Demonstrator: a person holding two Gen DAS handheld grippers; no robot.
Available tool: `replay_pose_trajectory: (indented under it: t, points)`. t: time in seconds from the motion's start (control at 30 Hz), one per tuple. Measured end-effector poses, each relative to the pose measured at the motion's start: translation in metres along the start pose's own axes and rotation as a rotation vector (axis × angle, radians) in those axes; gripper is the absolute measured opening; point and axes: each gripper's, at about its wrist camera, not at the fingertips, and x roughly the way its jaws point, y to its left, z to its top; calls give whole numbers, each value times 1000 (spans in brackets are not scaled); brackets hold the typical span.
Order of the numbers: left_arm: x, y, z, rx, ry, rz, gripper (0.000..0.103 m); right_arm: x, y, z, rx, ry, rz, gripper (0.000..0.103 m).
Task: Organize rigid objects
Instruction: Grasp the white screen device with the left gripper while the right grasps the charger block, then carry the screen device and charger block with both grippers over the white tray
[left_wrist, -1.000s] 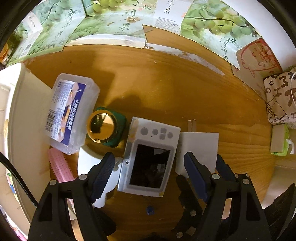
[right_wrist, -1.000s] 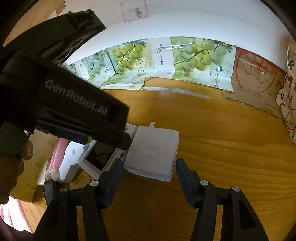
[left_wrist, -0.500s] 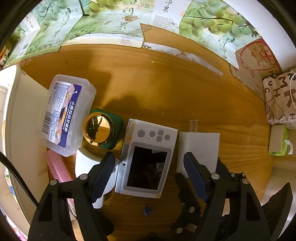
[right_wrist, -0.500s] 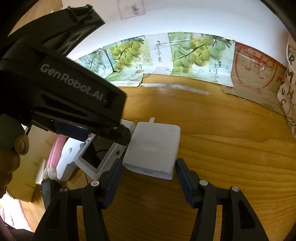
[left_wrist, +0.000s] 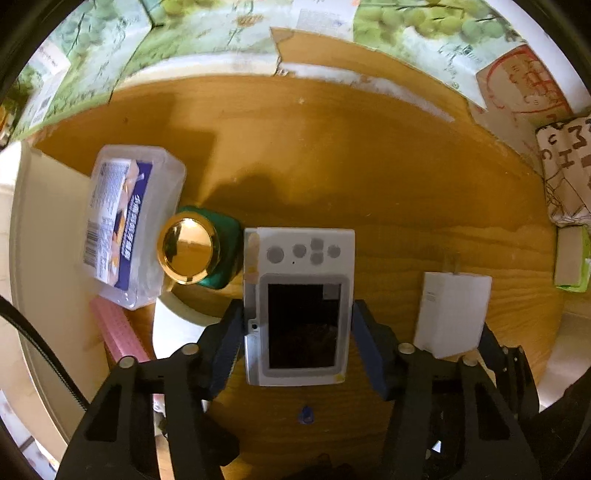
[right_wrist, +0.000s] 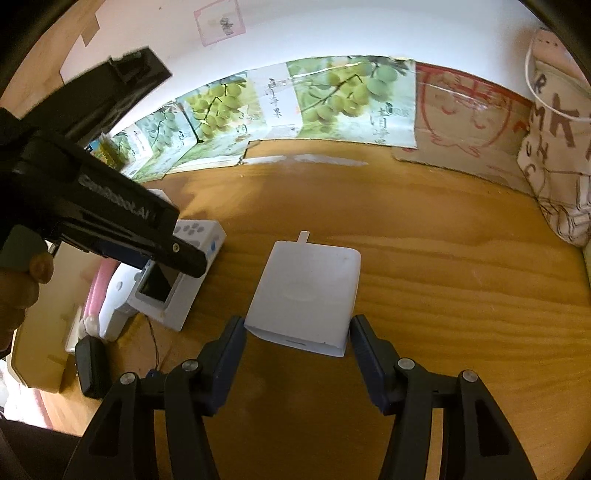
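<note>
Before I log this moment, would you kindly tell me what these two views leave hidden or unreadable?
- Left wrist view: the white object below the gold-capped green bottle is partly covered by the left hand-held gripper.
- Left wrist view: the pink item is partly hidden under the clear plastic box.
- Left wrist view: the box label's print is too blurred to read.
- Right wrist view: the left hand-held gripper's body covers much of the white camera.

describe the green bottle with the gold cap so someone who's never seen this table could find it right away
On the wooden table, look to the white camera that sits between the left gripper pads. The green bottle stands right beside it, between the camera and a clear plastic box. Its shiny round gold cap is the only metallic thing there.
</note>
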Motion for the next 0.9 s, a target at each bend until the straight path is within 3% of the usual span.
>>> replay_pose_trajectory:
  t: [0.47,0.9]
  points:
    - [4,1,-9,10,-5,-5,61,-9,0,-2,9,23,15,59]
    - [15,-6,-57,30,62,-83,61,-26,1,-10,26,19,-3,58]
